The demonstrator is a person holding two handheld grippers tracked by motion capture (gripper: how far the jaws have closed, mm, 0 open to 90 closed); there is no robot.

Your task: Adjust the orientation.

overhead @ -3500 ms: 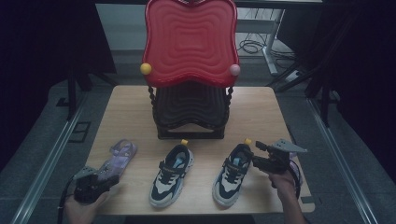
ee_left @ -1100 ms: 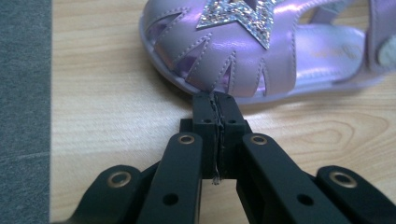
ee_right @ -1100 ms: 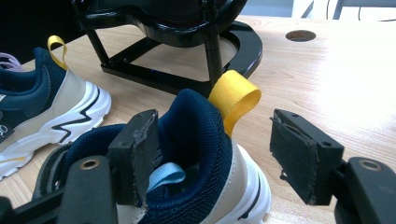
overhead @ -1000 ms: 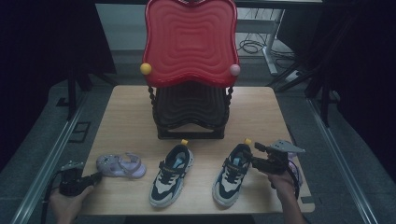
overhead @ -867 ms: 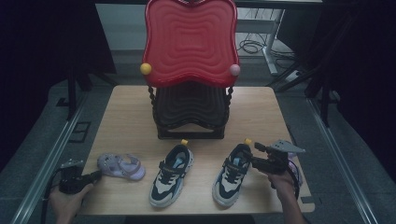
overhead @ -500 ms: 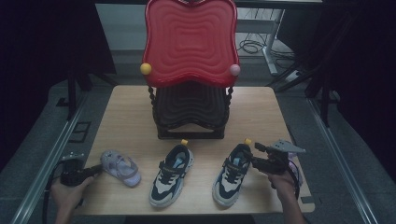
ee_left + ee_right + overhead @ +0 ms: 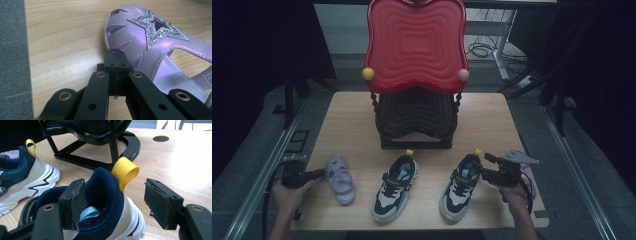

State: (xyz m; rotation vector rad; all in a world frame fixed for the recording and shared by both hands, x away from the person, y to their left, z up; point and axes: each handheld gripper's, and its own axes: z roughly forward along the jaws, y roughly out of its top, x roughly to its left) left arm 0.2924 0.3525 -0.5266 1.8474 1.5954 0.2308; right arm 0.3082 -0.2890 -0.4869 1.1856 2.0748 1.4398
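Both left gripper (image 7: 116,62) jaws are clenched empty, tips touching the sandal (image 7: 155,47); right gripper (image 7: 117,202) gapes around a sneaker's (image 7: 105,195) heel.

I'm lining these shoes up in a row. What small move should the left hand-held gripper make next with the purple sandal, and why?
Probably keep nudging the toe sideways. The left hand-held gripper is shut, tips against the purple sandal, not gripping it. The sandal lies angled, heel toward the navy sneaker, while both sneakers point toward the black rack. A short push should square it up.
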